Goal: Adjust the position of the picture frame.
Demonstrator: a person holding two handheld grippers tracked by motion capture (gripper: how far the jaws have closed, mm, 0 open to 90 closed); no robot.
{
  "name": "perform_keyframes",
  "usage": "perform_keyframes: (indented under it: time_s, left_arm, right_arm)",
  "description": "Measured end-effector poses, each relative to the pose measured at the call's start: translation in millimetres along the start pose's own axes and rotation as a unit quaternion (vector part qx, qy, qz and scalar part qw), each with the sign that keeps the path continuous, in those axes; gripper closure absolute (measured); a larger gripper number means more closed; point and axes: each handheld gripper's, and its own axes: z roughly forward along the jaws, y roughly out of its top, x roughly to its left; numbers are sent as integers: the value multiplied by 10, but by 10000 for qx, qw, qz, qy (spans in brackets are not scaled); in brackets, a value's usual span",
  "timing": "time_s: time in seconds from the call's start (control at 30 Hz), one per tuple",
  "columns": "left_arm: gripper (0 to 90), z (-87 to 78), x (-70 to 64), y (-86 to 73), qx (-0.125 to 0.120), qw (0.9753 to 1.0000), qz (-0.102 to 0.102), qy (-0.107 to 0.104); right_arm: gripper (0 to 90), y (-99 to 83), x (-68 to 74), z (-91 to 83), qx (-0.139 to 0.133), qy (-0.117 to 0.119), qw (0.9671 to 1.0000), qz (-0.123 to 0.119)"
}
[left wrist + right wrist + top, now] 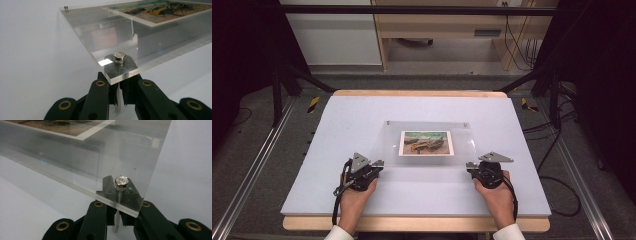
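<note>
Inside, the clear acrylic frame [427, 137] holds a picture [426, 143]; each hand-held gripper clamps a corner post.

No legible text, label, brand or number on any surface, picture print included.

picture [160, 10] cut by frame edge; post [116, 220] half hidden between jaws; print detail blurred.
</note>
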Motion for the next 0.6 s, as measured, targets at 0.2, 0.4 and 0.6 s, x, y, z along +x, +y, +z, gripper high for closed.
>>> perform_keyframes:
  time_s: [0.2,0.4,0.6]
  left_arm:
    - [832,-1,-5,-4,60,10000,33,5]
    - [833,10,-15,-14,96,9999,35,1]
    - [832,7,-12,-13,104,9999,43,-8]
  right_arm:
    - [838,-2,-3,3,2,5,10000,-3]
    - [838,-15,-15,23,75,-34,10000,-9]
    - [836,-14,-12,21,69,-54,10000,-17]
